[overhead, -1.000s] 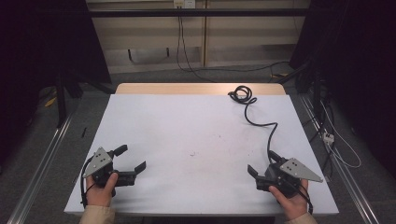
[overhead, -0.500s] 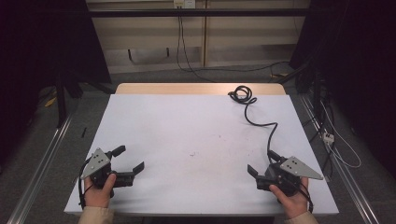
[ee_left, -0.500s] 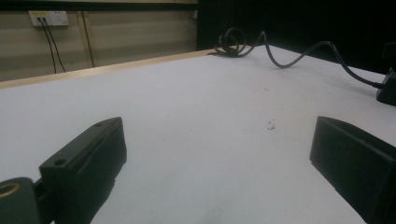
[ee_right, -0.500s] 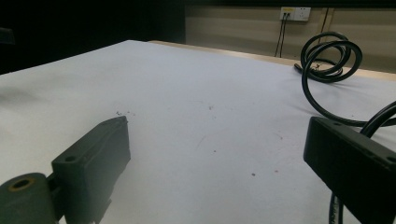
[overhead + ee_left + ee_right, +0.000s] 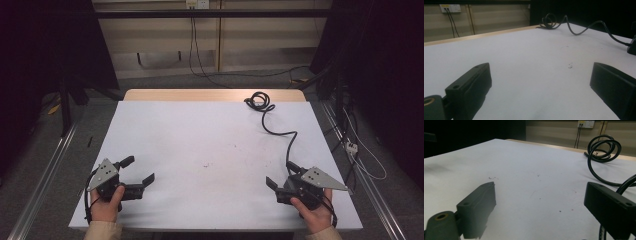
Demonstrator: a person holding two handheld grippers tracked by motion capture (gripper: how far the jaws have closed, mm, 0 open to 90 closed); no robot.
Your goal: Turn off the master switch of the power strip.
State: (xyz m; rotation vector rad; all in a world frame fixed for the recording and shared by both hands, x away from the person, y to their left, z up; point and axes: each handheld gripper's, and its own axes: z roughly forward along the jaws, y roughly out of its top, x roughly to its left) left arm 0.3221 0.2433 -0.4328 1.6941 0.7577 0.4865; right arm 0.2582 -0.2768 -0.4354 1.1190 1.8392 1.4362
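High view looks down; gripper views skim low, sharing the table.

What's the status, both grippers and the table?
Left gripper open, holding nothing, near table's left front corner. Right gripper open, holding nothing, near right front corner. Black cable trails from right gripper to far edge, coiled there. Nothing between the grippers.

White table top with a light wood strip at its far edge. Black left gripper and right gripper, each with grey plate. Black cable.
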